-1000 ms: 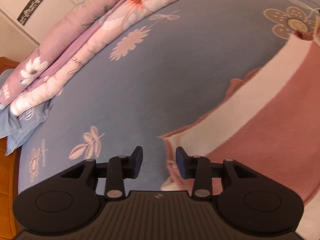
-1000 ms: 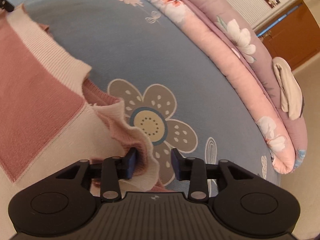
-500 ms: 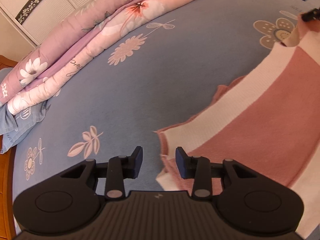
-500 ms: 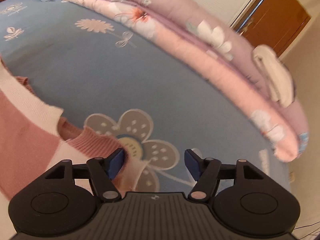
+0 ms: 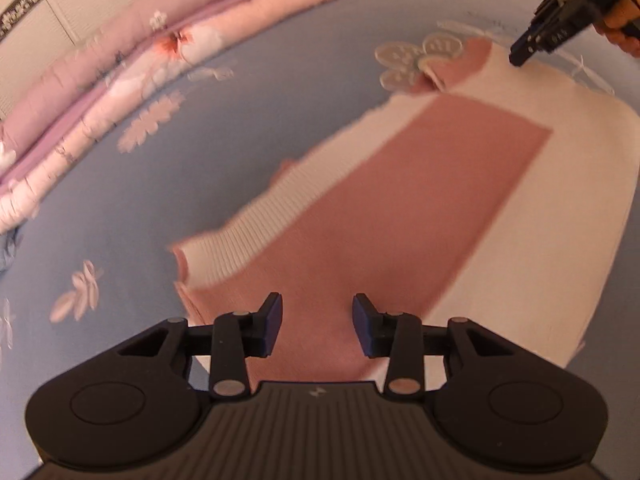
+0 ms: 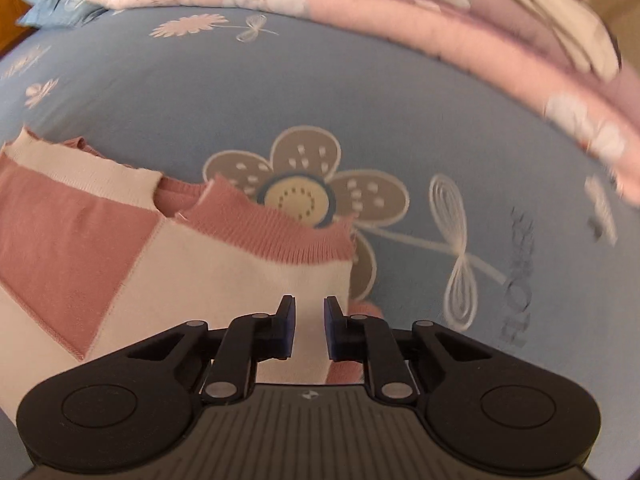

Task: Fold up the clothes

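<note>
A pink and cream knitted sweater point(image 5: 400, 208) lies spread on the blue flowered bedsheet point(image 5: 260, 100). My left gripper point(image 5: 318, 330) hovers over the pink middle panel near the ribbed hem; its jaws are opening a little, with nothing between them. My right gripper point(image 6: 310, 328) is above the cream shoulder of the sweater point(image 6: 72, 240), just behind the pink ribbed collar point(image 6: 272, 232). Its jaws are closing to a narrow gap, and flat cream knit shows through it, unpinched. In the left wrist view, the right gripper point(image 5: 520, 56) points down at the far shoulder, held by a hand point(image 5: 620, 28).
A folded pink and lilac flowered quilt point(image 5: 100, 92) runs along the far side of the bed, also in the right wrist view point(image 6: 400, 20), with a cream cloth point(image 6: 568, 28) lying on it. A blue pillow point(image 6: 52, 8) sits at the far left corner.
My left gripper moved from the sweater's edge to over its pink panel. My right gripper let go of the bunched collar, spread wide, then narrowed while shifting over the cream shoulder. The sweater lies flatter.
</note>
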`<state>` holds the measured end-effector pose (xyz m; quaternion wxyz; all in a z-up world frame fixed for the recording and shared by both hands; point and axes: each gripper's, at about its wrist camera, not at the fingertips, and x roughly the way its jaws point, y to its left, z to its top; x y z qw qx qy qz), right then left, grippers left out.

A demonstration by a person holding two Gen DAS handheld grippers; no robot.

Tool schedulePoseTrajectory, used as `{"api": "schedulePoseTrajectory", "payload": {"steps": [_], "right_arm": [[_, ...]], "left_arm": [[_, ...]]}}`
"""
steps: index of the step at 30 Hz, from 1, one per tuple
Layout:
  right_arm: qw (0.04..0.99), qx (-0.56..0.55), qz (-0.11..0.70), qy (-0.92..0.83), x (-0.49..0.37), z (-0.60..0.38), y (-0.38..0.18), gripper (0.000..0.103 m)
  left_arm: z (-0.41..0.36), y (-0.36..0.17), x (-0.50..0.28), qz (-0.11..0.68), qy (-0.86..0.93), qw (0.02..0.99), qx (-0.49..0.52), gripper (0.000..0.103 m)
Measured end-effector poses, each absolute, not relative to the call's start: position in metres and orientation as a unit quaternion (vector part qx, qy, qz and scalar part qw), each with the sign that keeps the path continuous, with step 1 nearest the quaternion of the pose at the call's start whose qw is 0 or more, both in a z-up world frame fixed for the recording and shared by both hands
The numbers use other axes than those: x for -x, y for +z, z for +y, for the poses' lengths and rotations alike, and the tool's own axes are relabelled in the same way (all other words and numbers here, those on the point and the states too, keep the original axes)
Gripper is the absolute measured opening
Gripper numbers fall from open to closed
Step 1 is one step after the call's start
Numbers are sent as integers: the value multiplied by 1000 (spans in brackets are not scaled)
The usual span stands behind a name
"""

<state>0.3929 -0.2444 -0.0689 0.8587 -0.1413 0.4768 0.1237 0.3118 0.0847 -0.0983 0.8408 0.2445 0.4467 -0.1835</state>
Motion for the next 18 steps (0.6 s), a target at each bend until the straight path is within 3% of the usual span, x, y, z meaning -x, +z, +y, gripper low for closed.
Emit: {"api": "schedulePoseTrajectory", "payload": {"steps": [2, 4, 6, 12, 18], "right_arm": [[859, 119, 484, 118, -393, -255, -81, 7], [867, 102, 475, 111, -386, -261, -75, 7], [874, 94, 466, 103, -378, -264, -65, 18], [871, 41, 455, 183, -304, -266, -35, 21], [847, 2, 500, 179, -258, -283, -74, 24]], "left_arm": [[93, -108, -313, 452, -172, 845, -226, 42], [98, -106, -314, 454, -163, 851, -210, 45], [100, -99, -312, 453, -153, 852, -212, 44], [104, -64, -274, 446, -194, 854, -183, 43], [118, -82, -251, 493, -187, 837, -148, 43]]}}
